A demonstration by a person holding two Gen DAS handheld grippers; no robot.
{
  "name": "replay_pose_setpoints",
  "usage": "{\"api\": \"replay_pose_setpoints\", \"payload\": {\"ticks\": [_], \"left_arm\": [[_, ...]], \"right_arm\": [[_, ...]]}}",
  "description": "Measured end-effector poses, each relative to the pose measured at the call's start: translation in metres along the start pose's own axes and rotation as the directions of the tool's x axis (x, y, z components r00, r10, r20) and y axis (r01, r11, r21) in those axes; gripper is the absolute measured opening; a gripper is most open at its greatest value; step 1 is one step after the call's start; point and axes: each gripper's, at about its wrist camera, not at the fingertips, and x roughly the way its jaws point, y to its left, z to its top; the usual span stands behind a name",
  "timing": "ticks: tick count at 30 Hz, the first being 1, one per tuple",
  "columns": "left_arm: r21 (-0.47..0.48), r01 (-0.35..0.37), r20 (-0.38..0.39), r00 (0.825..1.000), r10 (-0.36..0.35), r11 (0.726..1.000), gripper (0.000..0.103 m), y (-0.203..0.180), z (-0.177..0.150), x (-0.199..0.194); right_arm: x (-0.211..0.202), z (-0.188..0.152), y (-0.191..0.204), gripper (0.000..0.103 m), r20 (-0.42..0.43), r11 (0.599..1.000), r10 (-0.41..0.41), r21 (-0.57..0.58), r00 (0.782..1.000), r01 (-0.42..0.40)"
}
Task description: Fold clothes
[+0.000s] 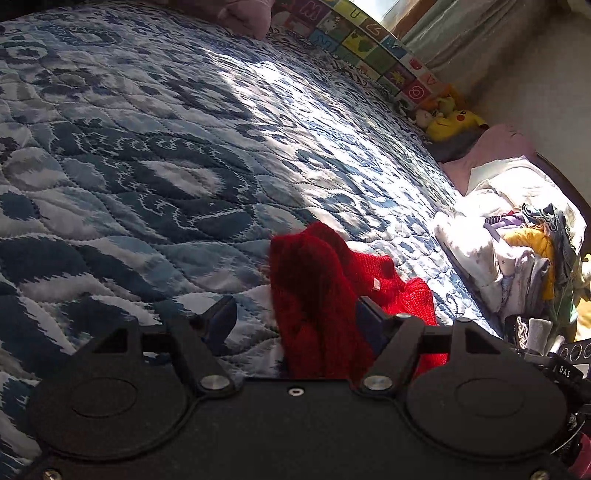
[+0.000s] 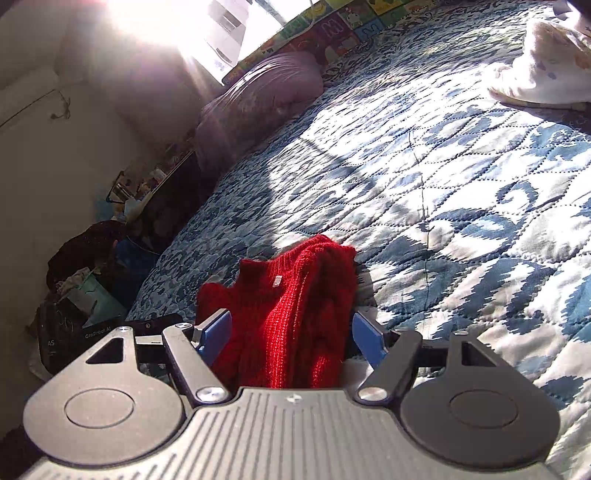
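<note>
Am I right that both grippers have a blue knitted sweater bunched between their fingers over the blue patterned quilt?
Not quite: the knitted sweater is red, as both wrist views show. It does sit between the fingers of the left gripper and the right gripper, over the blue patterned quilt.

This is a home bedroom, seemingly one shared with a child. A wide bed [image 1: 147, 147] under a blue-and-white quilted cover fills both views, with a mauve pillow [image 2: 258, 96] at one end and a window [image 2: 229, 33] letting in hard sunlight beside a pale curtain [image 1: 461, 40]. Along the far edge runs a bright alphabet play mat [image 1: 369, 40], yellow plush toys [image 1: 452, 122] sit in the corner, and a heap of mixed clothes [image 1: 524, 251] lies at the bedside, with more clutter on the floor [image 2: 92, 266].
</note>
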Motion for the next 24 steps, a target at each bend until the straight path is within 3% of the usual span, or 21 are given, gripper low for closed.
{"api": "replay_pose_setpoints", "payload": {"ticks": [7,11,13,15,17,21,24], "left_arm": [[-0.094,0.123,-0.067,0.989,-0.129,0.988,0.071,0.03,0.028,0.044],[-0.103,0.207,-0.093,0.972,-0.216,0.973,0.071,0.04,0.036,0.058],[-0.07,0.226,-0.117,0.965,-0.233,0.971,0.07,0.037,0.04,0.064],[-0.057,0.246,-0.128,0.959,-0.252,0.968,0.07,0.036,0.042,0.068],[-0.072,0.274,-0.126,0.951,-0.281,0.959,0.07,0.04,0.042,0.068],[-0.142,0.34,-0.112,0.927,-0.357,0.93,0.069,0.058,0.04,0.064],[-0.136,0.317,-0.123,0.935,-0.333,0.939,0.056,0.057,0.04,0.066]], "right_arm": [[0.05,0.026,-0.049,0.075,-0.045,0.988,0.064,0.145,0.997,-0.057],[0.063,0.029,-0.055,0.068,-0.09,0.99,0.116,0.089,0.989,-0.108],[0.069,0.033,-0.053,0.066,-0.121,0.989,0.141,0.062,0.983,-0.134],[0.076,0.038,-0.053,0.059,-0.142,0.988,0.154,0.052,0.978,-0.148],[0.082,0.04,-0.057,0.054,-0.152,0.982,0.183,0.07,0.971,-0.174],[0.086,0.045,-0.067,0.055,-0.158,0.962,0.255,0.141,0.954,-0.234],[0.087,0.048,-0.075,0.055,-0.142,0.945,0.29,0.202,0.947,-0.259]]}}
